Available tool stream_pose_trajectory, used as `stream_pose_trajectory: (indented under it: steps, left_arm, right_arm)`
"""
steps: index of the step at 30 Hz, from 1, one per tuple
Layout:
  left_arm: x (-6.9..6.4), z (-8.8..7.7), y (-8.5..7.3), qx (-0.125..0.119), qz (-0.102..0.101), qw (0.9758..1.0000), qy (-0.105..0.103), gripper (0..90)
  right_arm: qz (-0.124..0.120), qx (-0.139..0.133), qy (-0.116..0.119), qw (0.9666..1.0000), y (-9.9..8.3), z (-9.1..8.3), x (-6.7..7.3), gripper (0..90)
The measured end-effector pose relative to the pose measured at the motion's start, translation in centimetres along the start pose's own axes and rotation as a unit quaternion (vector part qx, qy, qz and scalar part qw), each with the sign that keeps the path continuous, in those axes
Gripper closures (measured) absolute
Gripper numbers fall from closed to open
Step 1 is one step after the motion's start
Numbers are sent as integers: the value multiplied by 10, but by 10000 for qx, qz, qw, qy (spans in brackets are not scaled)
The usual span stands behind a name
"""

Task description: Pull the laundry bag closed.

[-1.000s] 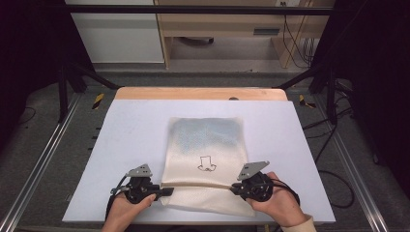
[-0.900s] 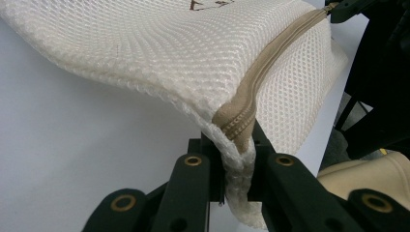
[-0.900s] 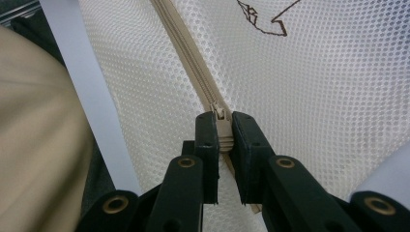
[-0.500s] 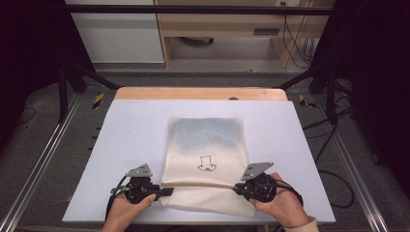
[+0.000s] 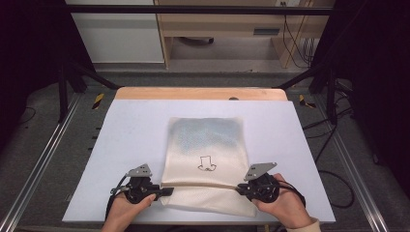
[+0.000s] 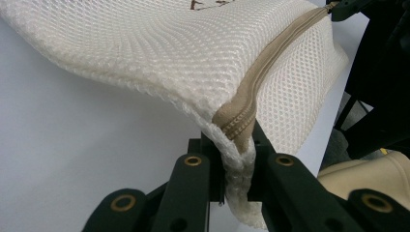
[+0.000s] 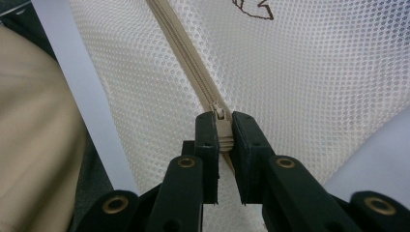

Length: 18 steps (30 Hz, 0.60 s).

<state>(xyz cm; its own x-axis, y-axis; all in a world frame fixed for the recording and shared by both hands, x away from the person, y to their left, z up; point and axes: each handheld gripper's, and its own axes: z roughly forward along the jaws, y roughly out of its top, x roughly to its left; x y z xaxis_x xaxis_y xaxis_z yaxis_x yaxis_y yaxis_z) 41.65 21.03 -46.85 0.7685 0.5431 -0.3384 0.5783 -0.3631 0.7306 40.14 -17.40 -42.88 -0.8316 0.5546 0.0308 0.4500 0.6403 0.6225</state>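
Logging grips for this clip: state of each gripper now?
Left gripper: closed on mesh bag at zipper end.
Right gripper: closed on zipper pull.

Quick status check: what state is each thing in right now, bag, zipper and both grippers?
Mesh laundry bag: flat on the table, near-left corner lifted.
Zipper: appears closed along its visible length.
Zipper pull: pinched by the right gripper.
Left gripper: shut on the bag's zipper end.
Right gripper: shut on the pull.

The left black two-jaw handheld gripper (image 5: 162, 191) and the right black two-jaw handheld gripper (image 5: 240, 189) each carry a grey three-cornered plate on top, and a black cable loops from each body; their matte black jaw links bear round brass-coloured rivets in both gripper views. The person's right wrist shows a cream sleeve cuff (image 5: 309, 226); the left forearm is bare.
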Motion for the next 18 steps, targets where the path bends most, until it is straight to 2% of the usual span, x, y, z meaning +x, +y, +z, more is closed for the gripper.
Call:
stream_pose_trajectory:
  steps: [18]
  left_arm:
    - [0, 0, 0, -2, 16, 10000, 25, 832]
  right_arm:
    - [45, 50, -32, 10000, -7, -2, -4, 819]
